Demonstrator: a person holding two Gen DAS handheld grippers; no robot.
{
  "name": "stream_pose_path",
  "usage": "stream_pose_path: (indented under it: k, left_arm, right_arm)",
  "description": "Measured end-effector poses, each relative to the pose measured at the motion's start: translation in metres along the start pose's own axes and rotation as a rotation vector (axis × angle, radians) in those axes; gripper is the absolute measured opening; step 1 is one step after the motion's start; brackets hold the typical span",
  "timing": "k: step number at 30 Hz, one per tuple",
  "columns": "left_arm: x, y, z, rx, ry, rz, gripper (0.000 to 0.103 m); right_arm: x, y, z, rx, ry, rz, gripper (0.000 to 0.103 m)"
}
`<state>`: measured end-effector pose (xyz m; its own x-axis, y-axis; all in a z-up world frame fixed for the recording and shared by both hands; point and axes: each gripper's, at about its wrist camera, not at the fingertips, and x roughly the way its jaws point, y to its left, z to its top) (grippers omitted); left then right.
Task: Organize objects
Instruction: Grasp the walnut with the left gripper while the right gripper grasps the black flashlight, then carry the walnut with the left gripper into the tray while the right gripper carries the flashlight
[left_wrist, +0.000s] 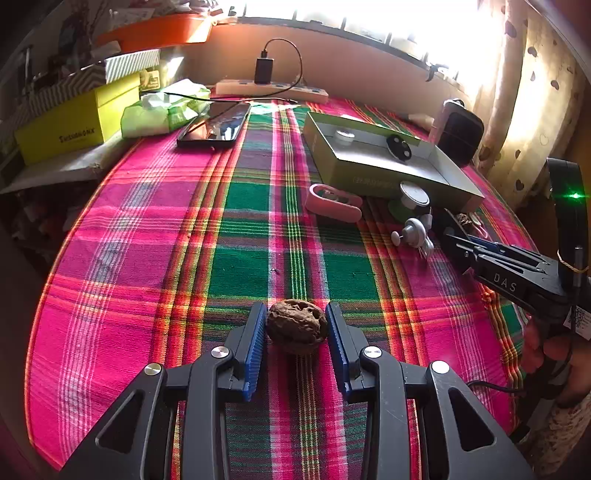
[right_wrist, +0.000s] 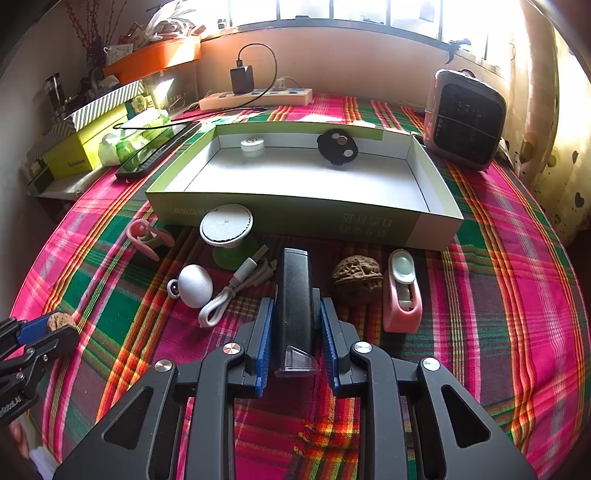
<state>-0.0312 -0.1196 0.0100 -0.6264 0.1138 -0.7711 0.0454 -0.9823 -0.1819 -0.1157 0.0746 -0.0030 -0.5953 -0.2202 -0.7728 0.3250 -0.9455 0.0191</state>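
Observation:
A brown walnut (left_wrist: 297, 326) lies on the plaid tablecloth between the blue pads of my left gripper (left_wrist: 295, 307), and both pads touch its sides. In the right wrist view, my right gripper (right_wrist: 296, 302) is shut on a black oblong device (right_wrist: 294, 280) that lies lengthwise between its pads. An open green box (right_wrist: 295, 218) stands just beyond, with a white cap (right_wrist: 252, 144) and a black round piece (right_wrist: 338, 147) inside. The left gripper (right_wrist: 48, 328) shows at that view's left edge.
Loose in front of the box: a second walnut (right_wrist: 357, 277), a pink tape dispenser (right_wrist: 402, 295), a white cable (right_wrist: 236, 288), a white egg-shaped thing (right_wrist: 194, 285), a white disc on a green stand (right_wrist: 226, 224), a pink clip (right_wrist: 147, 236). A heater (right_wrist: 463, 118), phone (right_wrist: 155, 151) and power strip (right_wrist: 255, 99) stand behind.

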Motion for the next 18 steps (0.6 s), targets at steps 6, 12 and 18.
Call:
stream_pose_path:
  k: [6,12,18]
  left_arm:
    - [-0.0002,-0.0003,-0.0003,-0.002,0.0,-0.001,0.03]
    - [-0.0006,0.0002,-0.0002,-0.002,-0.001,0.0,0.03]
    - [-0.0009,0.0004,0.0002,-0.001,-0.001,0.0,0.03]
  right_arm:
    - [0.0001,-0.0002,-0.0002,0.001,0.0,0.0,0.025]
    - [0.0,-0.0006,-0.0001,0.0,0.0,0.001,0.025]
    - [-0.0008,-0.0006,-0.0002,0.001,-0.001,0.005,0.025]
